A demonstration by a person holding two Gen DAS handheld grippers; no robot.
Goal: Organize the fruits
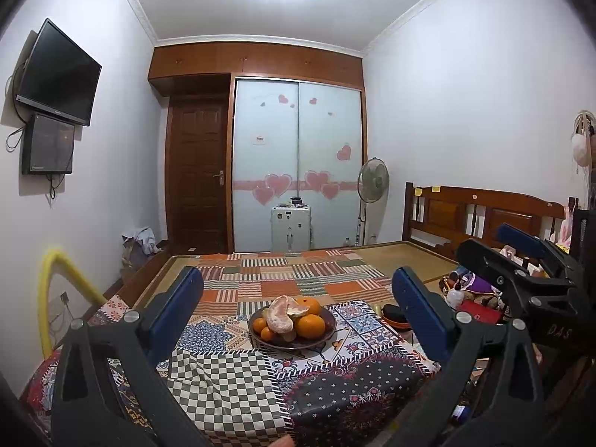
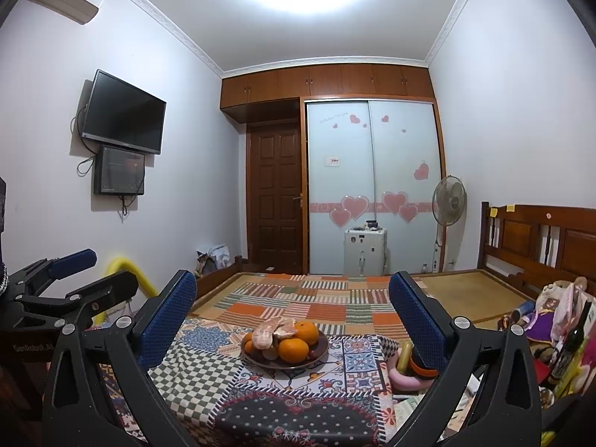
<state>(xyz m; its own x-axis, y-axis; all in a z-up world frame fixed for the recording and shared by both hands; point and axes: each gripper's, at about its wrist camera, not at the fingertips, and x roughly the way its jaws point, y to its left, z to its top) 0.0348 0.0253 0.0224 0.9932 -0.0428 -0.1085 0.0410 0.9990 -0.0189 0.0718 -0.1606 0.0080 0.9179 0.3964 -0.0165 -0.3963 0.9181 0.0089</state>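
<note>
A dark bowl (image 1: 298, 344) (image 2: 283, 365) stands on a patchwork cloth in front of both grippers. It holds several oranges (image 1: 310, 326) (image 2: 293, 350) and a peeled citrus fruit with its peel spread open (image 1: 285, 314) (image 2: 266, 335). My left gripper (image 1: 298, 275) is open and empty, with the bowl framed between its blue pads but farther off. My right gripper (image 2: 292, 279) is likewise open and empty short of the bowl. Each gripper shows at the edge of the other's view: the right gripper (image 1: 482, 240) and the left gripper (image 2: 113, 266).
The patchwork cloth (image 1: 231, 376) covers a low surface on a bed with a wooden headboard (image 1: 484, 212). Bottles, bags and toys (image 2: 558, 316) crowd the right side. A yellow tube (image 1: 56, 283) arches at the left. A fan (image 2: 449, 201) and a white suitcase (image 2: 365, 251) stand by the wardrobe.
</note>
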